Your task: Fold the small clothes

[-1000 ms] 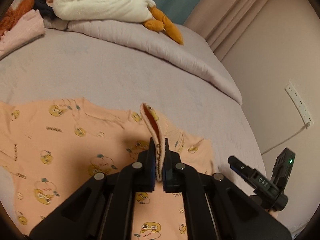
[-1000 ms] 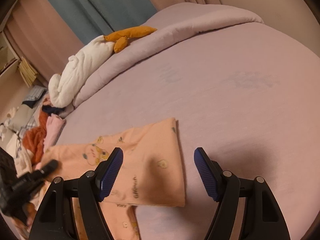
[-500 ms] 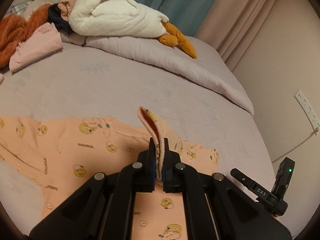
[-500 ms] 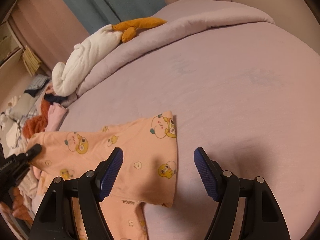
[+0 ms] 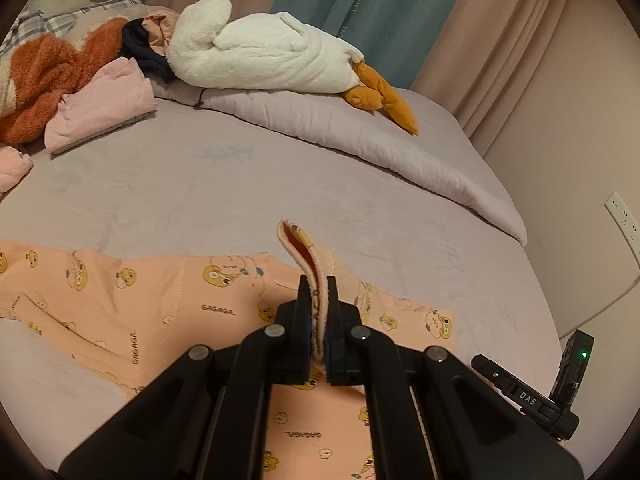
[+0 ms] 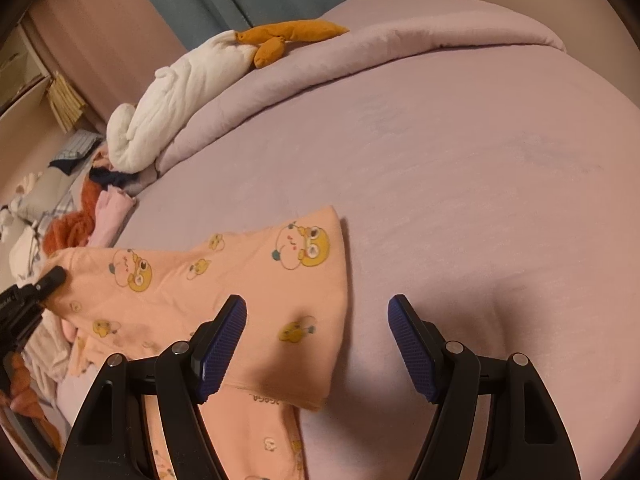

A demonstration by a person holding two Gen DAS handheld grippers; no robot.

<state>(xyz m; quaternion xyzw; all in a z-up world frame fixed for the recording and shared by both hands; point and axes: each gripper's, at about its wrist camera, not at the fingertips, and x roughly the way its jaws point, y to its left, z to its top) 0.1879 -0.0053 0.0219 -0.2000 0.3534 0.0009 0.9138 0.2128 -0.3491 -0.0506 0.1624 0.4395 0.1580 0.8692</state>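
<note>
A bed (image 5: 304,184) in a mauve sheet carries everything. A peach printed garment (image 5: 132,304) lies spread across its near edge. Along the far edge runs a rolled mauve duvet (image 5: 360,132), with a white plush goose (image 5: 264,60) lying on it. In the far left corner sit a folded pink garment (image 5: 100,108), a rust fleece (image 5: 44,80) and some dark cloth (image 5: 144,48), heaped together.

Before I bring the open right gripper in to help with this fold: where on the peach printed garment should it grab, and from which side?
Probably the free outer edge of the peach garment, near the corner by the large duck print. The right gripper is open over that edge, with bare sheet beyond, so come from the sheet side and slide one finger under. The left gripper pinches another fold.
</note>
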